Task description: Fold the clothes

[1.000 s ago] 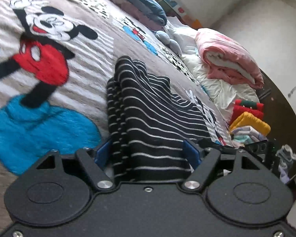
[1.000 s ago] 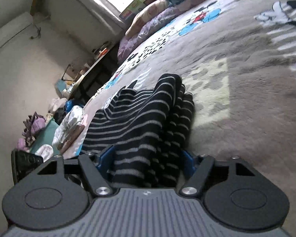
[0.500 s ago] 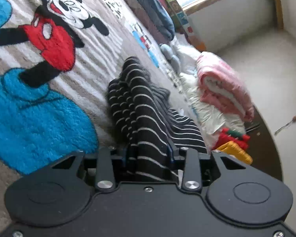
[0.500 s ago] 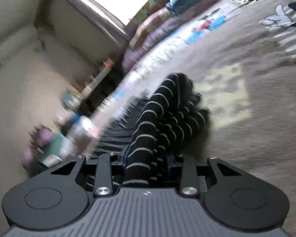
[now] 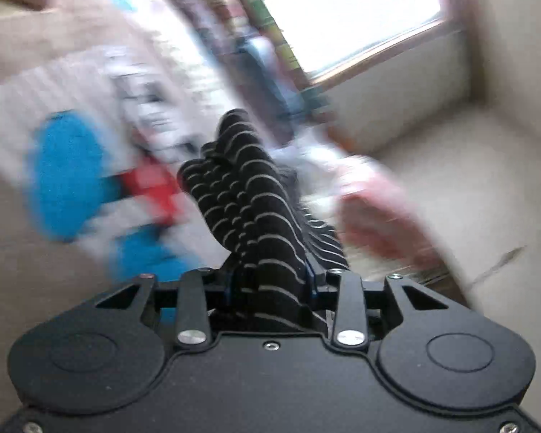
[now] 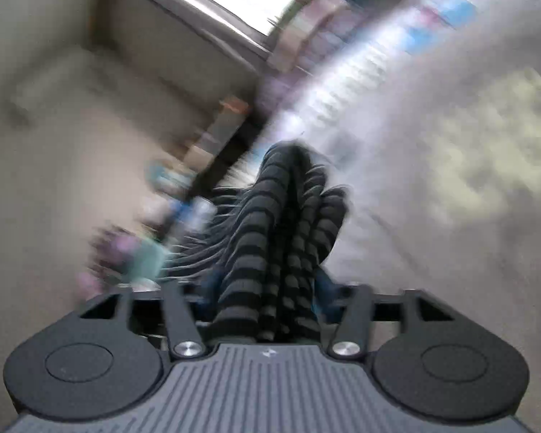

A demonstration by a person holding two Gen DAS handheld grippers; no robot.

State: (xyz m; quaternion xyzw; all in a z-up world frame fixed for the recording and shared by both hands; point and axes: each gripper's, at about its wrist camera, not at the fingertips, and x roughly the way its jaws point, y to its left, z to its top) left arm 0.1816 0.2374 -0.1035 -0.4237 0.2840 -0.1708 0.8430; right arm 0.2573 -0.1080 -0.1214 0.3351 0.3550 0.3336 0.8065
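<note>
Both the left gripper [image 5: 270, 281] and right gripper [image 6: 267, 296] have jaws clenched on the bunched striped garment [image 5: 249, 209] sticking out ahead of them; thick uneven bunching could slip, ruining the fold.

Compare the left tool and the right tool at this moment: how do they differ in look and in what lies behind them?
The left tool has a smooth black body; the right tool has a ribbed grey one. Behind the left tool lies the blanket with blue and red patches; behind the right tool it looks plain beige. Both are shut on bunched folds of the same striped garment, and both views are motion-blurred.
</note>
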